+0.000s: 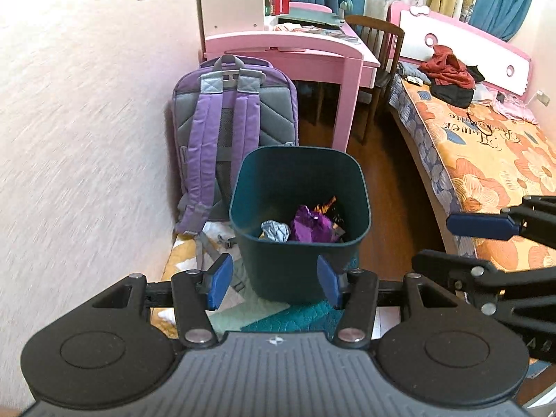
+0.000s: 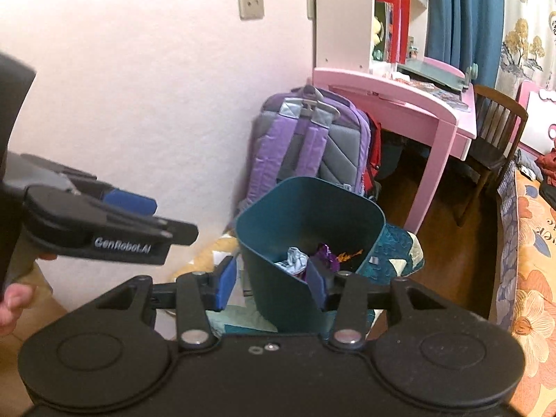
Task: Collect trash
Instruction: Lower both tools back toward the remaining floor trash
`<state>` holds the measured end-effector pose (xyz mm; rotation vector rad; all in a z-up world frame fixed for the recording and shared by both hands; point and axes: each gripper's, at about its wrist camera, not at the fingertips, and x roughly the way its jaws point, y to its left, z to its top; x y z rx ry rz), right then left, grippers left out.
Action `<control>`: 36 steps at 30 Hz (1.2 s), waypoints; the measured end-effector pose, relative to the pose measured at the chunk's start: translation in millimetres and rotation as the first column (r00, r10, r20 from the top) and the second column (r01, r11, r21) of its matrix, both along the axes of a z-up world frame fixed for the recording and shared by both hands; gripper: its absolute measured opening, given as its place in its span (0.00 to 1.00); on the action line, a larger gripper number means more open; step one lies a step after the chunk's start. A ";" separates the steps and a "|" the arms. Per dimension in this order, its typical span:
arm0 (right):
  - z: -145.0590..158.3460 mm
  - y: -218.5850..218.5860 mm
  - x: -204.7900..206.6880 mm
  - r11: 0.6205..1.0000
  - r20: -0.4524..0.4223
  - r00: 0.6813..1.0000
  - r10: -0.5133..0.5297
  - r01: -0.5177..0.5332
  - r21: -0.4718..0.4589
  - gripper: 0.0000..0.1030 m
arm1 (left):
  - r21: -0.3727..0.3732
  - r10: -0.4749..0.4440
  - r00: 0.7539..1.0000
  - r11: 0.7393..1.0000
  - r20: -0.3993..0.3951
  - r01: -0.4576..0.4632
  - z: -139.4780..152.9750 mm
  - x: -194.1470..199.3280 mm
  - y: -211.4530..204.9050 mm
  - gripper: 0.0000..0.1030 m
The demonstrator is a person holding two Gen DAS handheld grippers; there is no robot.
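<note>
Bedroom: backpack (image 1: 234,128) behind bin (image 1: 299,208), desk (image 1: 295,55) beyond, bed (image 1: 486,146) rt.

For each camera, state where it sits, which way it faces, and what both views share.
Left wrist: on the left gripper, angled down at the bin; its own open fingers show, with the right gripper at the right edge.
Right wrist: on the right gripper, facing the same bin; left gripper and a hand show at left.
Shared: bin, backpack, desk.
</note>
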<state>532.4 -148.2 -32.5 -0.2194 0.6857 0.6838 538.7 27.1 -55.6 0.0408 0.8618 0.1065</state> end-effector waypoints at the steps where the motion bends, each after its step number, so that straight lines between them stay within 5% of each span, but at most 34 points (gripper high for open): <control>1: 2.3 -1.2 -5.2 1.000 -0.002 1.000 0.004 -0.004 0.008 0.45 | -0.004 0.000 1.000 1.000 0.000 0.000 1.2 -5.8 0.4 0.57; 8: -6.3 -1.2 -33.1 0.998 -0.033 0.999 0.035 -0.034 0.043 0.58 | -0.021 0.025 1.000 0.999 0.004 -0.025 -6.7 -38.8 7.5 0.76; 17: -56.7 -5.4 -55.0 0.999 -0.106 0.993 0.046 -0.045 0.011 0.82 | -0.050 0.092 0.994 0.994 -0.066 -0.095 -53.4 -70.1 26.5 0.77; 22: -89.3 -6.0 -59.2 0.998 -0.155 0.987 0.050 -0.054 -0.016 0.86 | -0.089 0.116 0.986 0.988 -0.119 -0.127 -85.7 -78.1 40.2 0.80; 29: -149.8 8.2 -68.8 0.989 -0.198 0.974 0.109 -0.126 -0.078 0.93 | -0.140 0.157 0.969 0.973 -0.191 -0.186 -155.9 -78.6 61.6 0.97; 36: -234.1 23.3 -69.6 0.973 -0.275 0.951 0.141 -0.184 -0.137 0.93 | -0.130 0.231 0.920 0.950 -0.317 -0.283 -252.5 -70.5 89.5 0.99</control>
